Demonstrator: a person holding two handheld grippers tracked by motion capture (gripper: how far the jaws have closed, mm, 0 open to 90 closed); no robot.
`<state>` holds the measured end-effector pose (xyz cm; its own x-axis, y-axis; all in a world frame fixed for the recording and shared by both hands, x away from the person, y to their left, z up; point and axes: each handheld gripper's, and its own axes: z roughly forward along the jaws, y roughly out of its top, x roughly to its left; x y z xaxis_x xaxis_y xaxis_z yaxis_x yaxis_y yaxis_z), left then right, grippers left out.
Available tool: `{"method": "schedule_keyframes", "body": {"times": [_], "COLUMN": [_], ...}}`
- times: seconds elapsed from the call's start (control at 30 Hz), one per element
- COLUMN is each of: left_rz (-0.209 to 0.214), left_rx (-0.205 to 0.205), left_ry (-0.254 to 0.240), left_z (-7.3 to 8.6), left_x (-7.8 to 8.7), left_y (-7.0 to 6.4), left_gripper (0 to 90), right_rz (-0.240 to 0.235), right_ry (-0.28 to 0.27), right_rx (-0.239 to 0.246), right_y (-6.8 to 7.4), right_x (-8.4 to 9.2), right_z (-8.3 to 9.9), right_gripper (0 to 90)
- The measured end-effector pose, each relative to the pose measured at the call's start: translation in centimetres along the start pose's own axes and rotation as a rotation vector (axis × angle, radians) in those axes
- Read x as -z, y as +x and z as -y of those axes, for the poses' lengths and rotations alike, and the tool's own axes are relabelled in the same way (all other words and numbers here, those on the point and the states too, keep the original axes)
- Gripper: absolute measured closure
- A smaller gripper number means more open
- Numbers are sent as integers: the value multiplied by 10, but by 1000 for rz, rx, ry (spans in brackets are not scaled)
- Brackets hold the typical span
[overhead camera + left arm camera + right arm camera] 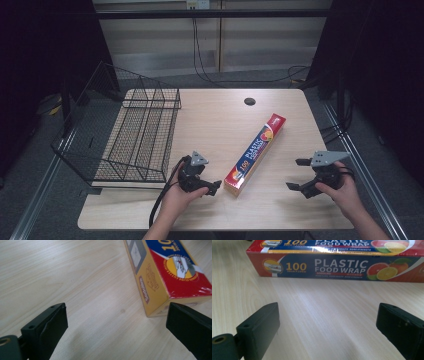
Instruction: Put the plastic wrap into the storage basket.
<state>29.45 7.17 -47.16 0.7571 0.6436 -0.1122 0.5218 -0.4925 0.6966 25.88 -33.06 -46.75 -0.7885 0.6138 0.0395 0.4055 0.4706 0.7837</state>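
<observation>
Pale wood table (215, 125) (dark curtains around) bearing wire basket (135, 135).

The plastic food wrap box (332, 262) runs past the right gripper view's edges; its small print under "FOOD WRAP" is unreadable.

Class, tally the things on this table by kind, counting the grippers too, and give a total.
Plastic food wrap box: 1
Wire basket: 1
Hand-held gripper: 2, left hand-held gripper and right hand-held gripper, both open
Total: 4
</observation>
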Motion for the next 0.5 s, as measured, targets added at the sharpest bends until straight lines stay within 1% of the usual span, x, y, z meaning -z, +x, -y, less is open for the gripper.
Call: {"method": "schedule_keyframes", "body": {"times": [0.07, 0.13, 0.17, 0.2, 0.23, 0.27, 0.33, 0.37, 0.4, 0.43, 0.47, 0.5], "left_rz": [0, -2, 5, 16, 16, 26, 21, 30, 39, 35, 47, 47], "left_rx": [3, 3, 19, 14, 14, 17, 14, 14, 22, 15, 1, 1], "left_ry": [-8, -3, -2, -7, -7, -3, 0, 8, 6, 16, 26, 26], "left_z": [-2, -5, -7, -9, -9, -12, -14, -16, -17, -19, -23, -23], "left_x": [1, 1, 1, 1, 1, 1, 0, -1, -3, -4, -5, -5], "left_y": [0, -1, -1, 0, 0, -1, -2, -2, -4, -6, -6, -6], "left_gripper": [36, 36, 36, 36, 36, 36, 35, 35, 35, 32, 32, 31], "right_rz": [-14, -8, 4, 9, 10, 12, 7, 5, 13, 14, 20, 20], "right_ry": [5, -1, -10, -11, -15, -18, -21, -23, -27, -23, -22, -22], "right_rx": [-1, -9, -10, -16, -19, -25, -25, -27, -29, -29, -29, -29], "right_y": [-1, 0, 0, 0, 0, 1, 0, 0, 0, 0, 1, 1], "right_x": [1, 3, 5, 5, 6, 7, 8, 9, 10, 10, 10, 10], "right_z": [1, 1, 1, 2, 3, 3, 3, 4, 4, 4, 4, 4], "right_gripper": [51, 49, 38, 35, 36, 36, 36, 36, 35, 35, 35, 35]}}
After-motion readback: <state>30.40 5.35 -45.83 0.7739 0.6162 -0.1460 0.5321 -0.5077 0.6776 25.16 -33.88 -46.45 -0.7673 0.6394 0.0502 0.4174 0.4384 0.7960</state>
